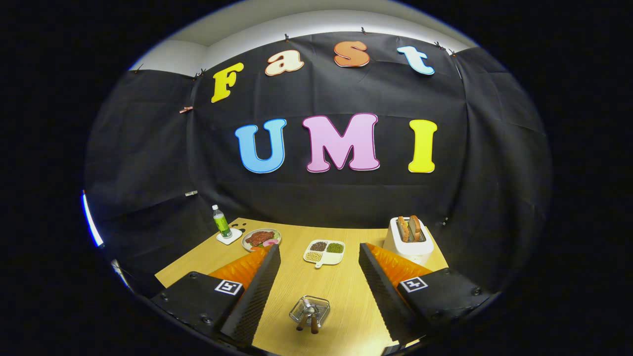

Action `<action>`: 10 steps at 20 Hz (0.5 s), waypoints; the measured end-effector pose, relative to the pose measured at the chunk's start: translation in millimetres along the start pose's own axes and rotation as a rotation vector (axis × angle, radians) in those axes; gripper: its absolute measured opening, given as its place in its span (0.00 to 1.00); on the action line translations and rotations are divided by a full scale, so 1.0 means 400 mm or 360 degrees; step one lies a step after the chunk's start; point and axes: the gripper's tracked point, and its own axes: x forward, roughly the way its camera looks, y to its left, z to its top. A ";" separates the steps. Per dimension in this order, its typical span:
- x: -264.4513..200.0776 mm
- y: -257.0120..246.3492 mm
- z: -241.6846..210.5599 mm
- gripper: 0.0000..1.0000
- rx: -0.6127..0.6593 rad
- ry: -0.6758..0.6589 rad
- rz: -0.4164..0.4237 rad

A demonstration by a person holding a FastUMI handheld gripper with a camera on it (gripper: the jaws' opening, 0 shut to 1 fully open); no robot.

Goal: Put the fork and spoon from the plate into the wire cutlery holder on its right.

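The wire cutlery holder (310, 310) stands on the wooden table (341, 296), low between my two fingers and well back from their tips. Two utensils with brown wooden handles (313, 324) stand in it, leaning toward me; I cannot tell their heads apart. My gripper (319, 246) is open, its fingers spread wide above the table with nothing between them. A round plate (261, 239) carrying red and pink food sits just beyond the left fingertip.
A white divided dish (324, 252) of beans lies ahead between the fingertips. A white toaster (409, 237) with bread slices stands beyond the right finger. A green bottle (222, 222) on a white coaster is at the table's far left corner.
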 end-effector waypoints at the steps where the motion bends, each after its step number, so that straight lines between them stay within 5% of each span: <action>1: 0.000 -0.003 0.005 0.99 0.0003 -0.0008 0.0004; 10: 0.009 -0.024 -0.004 0.99 0.0028 0.0014 0.0007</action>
